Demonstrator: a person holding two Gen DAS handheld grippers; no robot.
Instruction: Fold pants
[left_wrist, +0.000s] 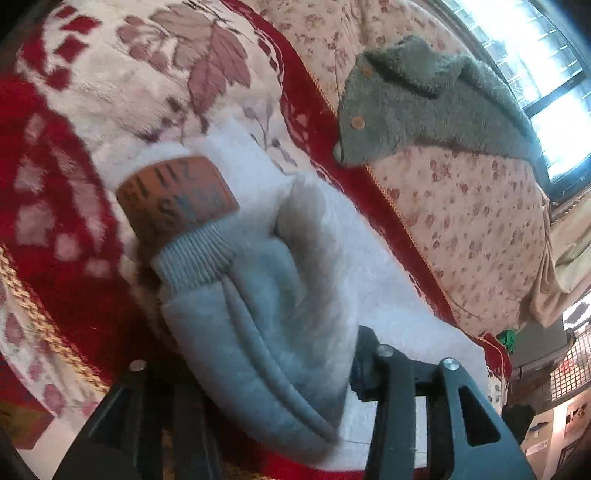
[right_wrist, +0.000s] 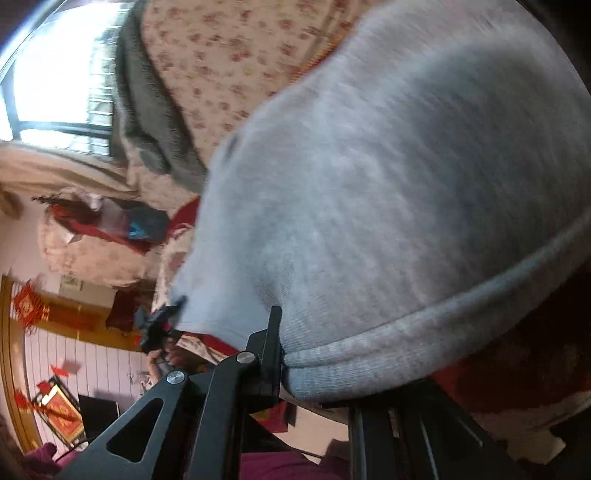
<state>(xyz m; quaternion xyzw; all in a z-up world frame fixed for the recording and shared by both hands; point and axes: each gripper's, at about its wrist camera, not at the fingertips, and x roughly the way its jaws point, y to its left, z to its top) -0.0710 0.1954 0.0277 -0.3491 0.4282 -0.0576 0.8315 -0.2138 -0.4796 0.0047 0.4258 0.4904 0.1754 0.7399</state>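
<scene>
The pants (left_wrist: 258, 295) are light grey fleece, soft and slightly fuzzy, with a ribbed cuff (left_wrist: 195, 254) and a tan leather-like patch (left_wrist: 177, 192) printed with dark lettering too blurred to be read. They are lying bunched and partly folded on a plush red-and-cream blanket (left_wrist: 74, 122) with a leaf pattern and a gold cord edge.

Ahead of the left gripper (left_wrist: 251, 373), to its far right, a shaggy grey-green garment (left_wrist: 424, 110) with round buttons is resting on a floral quilt (left_wrist: 461, 221).

Both tools are being pointed downward at a slant toward the bedding.

The left gripper is being held partly open; a rolled fold of the pants is lying between its black fingers (left_wrist: 373, 369), and no pressing by the pads is being shown.

The right gripper (right_wrist: 317, 373) is being kept narrow, and the thick ribbed hem of the pants (right_wrist: 369, 184) is being pinched against its left finger (right_wrist: 271, 354). The grey cloth is rising in a rounded mound directly ahead of it.
</scene>
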